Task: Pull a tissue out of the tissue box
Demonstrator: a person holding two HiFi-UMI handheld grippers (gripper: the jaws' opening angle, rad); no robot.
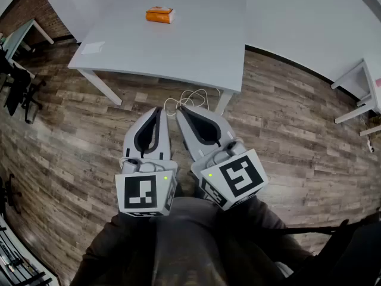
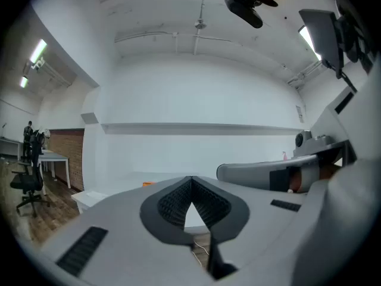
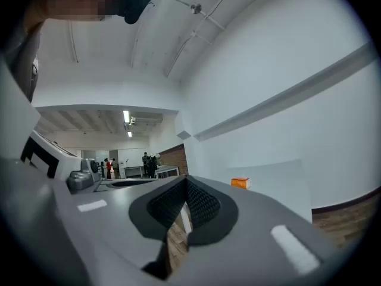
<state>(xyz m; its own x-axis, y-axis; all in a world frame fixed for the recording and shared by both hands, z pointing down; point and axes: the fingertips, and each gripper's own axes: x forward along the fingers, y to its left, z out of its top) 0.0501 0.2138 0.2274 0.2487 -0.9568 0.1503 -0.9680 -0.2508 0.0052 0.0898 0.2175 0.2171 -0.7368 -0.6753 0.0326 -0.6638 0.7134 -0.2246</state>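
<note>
An orange tissue box (image 1: 160, 15) stands near the far edge of a white table (image 1: 202, 52). Both grippers hang side by side over the wood floor, short of the table's near edge and well away from the box. My left gripper (image 1: 158, 109) is shut with nothing between its pads. My right gripper (image 1: 180, 108) is shut and empty too. In the left gripper view, the left gripper (image 2: 190, 177) points at the table, and the box (image 2: 147, 184) shows as a small orange spot. From the right gripper (image 3: 186, 179), the box (image 3: 240, 183) lies far off to the right.
A white sheet (image 1: 93, 47) lies at the table's near-left corner. A white cable (image 1: 190, 97) loops on the floor under the table's near edge. A black office chair (image 1: 21, 91) stands at the left, and another white table (image 1: 363, 88) at the right.
</note>
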